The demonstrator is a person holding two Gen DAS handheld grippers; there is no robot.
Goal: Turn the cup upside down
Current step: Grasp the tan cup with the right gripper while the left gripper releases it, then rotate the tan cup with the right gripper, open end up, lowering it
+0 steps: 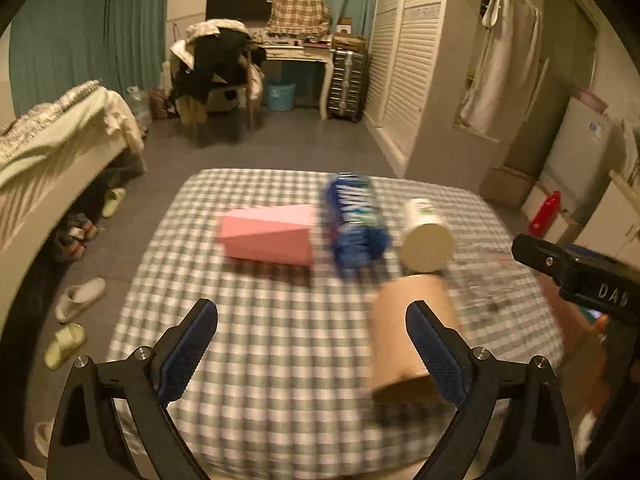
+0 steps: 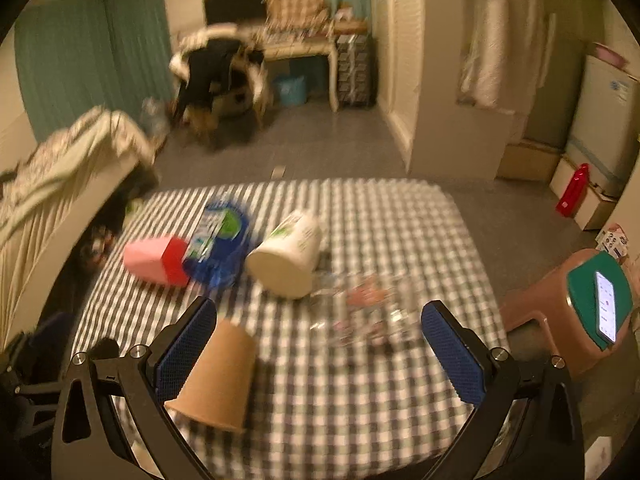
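A brown paper cup (image 1: 404,336) stands upside down, rim down, on the checked tablecloth (image 1: 280,340). It also shows in the right wrist view (image 2: 220,376). My left gripper (image 1: 312,344) is open and empty; the cup sits just beyond its right finger (image 1: 436,352). My right gripper (image 2: 320,344) is open and empty; the cup is next to its left finger (image 2: 184,348). A white cup (image 1: 426,236) lies on its side behind it. A clear glass (image 2: 360,312) lies on the cloth between my right fingers, blurred.
A pink faceted cup (image 1: 268,236) and a blue packet (image 1: 356,220) lie on the table's far side. The right gripper's body (image 1: 576,276) shows at the right edge. A stool with a phone (image 2: 600,304) stands right of the table. A bed (image 1: 52,152) is at left.
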